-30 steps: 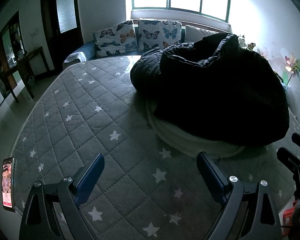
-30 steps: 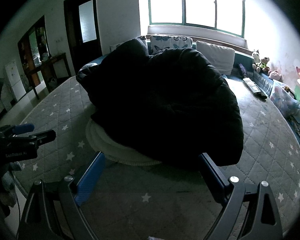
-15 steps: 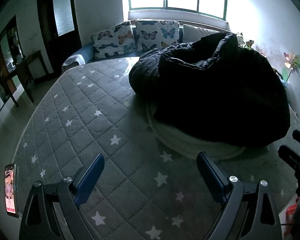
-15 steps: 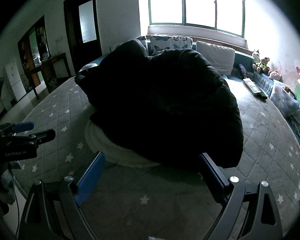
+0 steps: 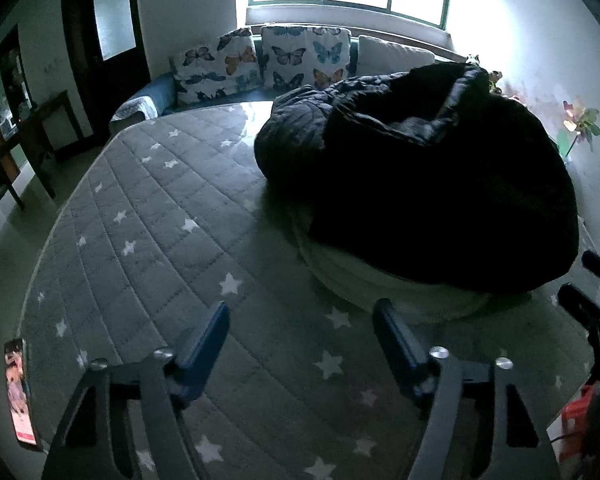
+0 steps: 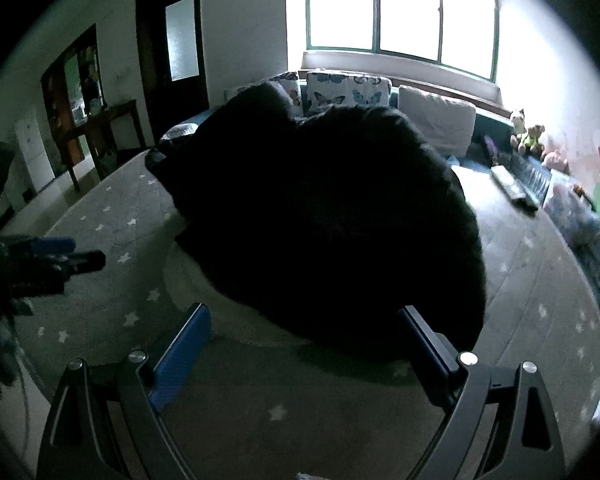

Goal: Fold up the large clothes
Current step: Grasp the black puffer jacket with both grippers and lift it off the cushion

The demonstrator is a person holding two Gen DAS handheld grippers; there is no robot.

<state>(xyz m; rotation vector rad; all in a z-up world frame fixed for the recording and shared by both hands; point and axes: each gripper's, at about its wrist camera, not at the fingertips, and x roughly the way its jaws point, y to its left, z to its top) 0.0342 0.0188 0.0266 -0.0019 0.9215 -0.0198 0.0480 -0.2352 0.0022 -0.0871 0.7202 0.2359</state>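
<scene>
A big black padded coat [image 5: 440,176] lies in a loose heap on the grey star-print mattress [image 5: 148,216], on top of a cream knitted garment [image 5: 360,276] whose edge shows under it. My left gripper [image 5: 302,312] hovers over bare mattress to the near left of the heap; its jaws are closing with nothing between them. The right gripper [image 6: 302,316] stands open just short of the coat [image 6: 324,216], its fingers either side of the cream edge [image 6: 236,316] without touching. Each gripper shows at the other view's edge: right gripper [image 5: 592,300], left gripper [image 6: 52,256].
A phone [image 5: 20,392] with a lit screen lies at the mattress's near left corner. Butterfly pillows [image 5: 268,60] and a white cushion [image 6: 436,120] line the far end under the window. Remotes [image 6: 516,188], a bag and soft toys lie along the right wall. A dark door and a wooden table stand at left.
The left gripper's fingers have come closer together, and its view has shifted slightly, so the phone sits lower in the picture. The right gripper and the coat are unchanged.
</scene>
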